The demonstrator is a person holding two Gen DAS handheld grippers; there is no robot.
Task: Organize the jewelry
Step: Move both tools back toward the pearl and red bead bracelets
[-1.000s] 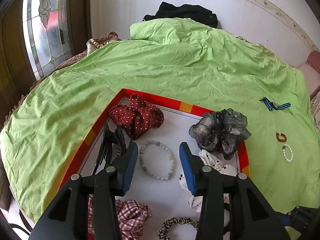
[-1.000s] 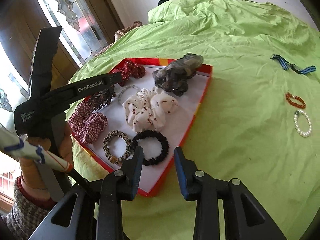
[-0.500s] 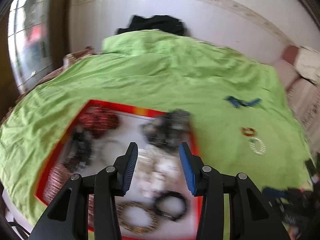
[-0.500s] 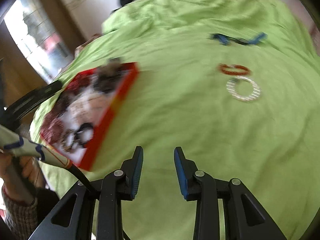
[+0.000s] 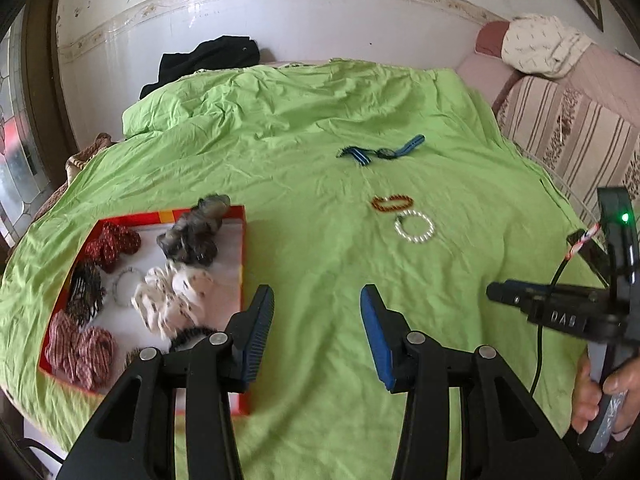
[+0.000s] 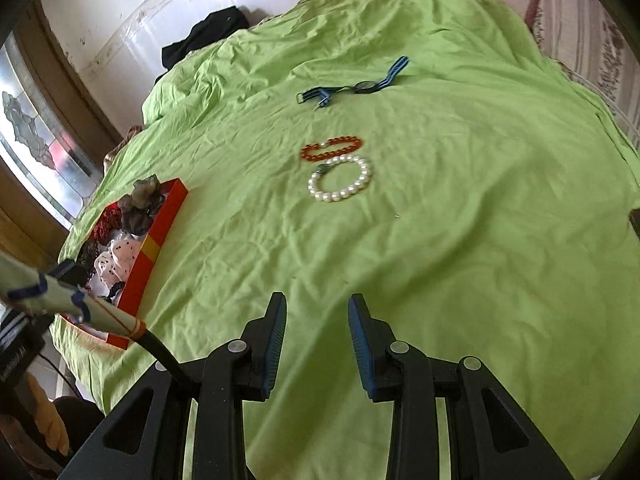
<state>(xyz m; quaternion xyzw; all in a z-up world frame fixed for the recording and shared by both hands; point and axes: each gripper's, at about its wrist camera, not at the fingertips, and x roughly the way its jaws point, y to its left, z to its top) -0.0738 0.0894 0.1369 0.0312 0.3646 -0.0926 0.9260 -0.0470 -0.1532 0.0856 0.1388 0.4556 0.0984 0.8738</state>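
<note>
A white pearl bracelet (image 5: 414,226) (image 6: 340,179), an orange bead bracelet (image 5: 392,203) (image 6: 332,148) and a blue striped watch (image 5: 380,151) (image 6: 354,85) lie on the green bedsheet (image 5: 320,184). A red-rimmed tray (image 5: 243,240) (image 6: 160,232) at the left holds several scrunchies and a pale bead bracelet (image 5: 125,285). My left gripper (image 5: 317,312) is open and empty over bare sheet right of the tray. My right gripper (image 6: 316,320) is open and empty, well short of the pearl bracelet.
A black garment (image 5: 208,60) lies at the head of the bed by the wall. A striped sofa (image 5: 572,120) stands to the right. A stained-glass window (image 6: 32,136) is at the left. The right hand-held tool (image 5: 580,312) shows at the right edge.
Both grippers have swung right, away from the tray and toward the loose bracelets on the sheet. Both stayed open and empty.
</note>
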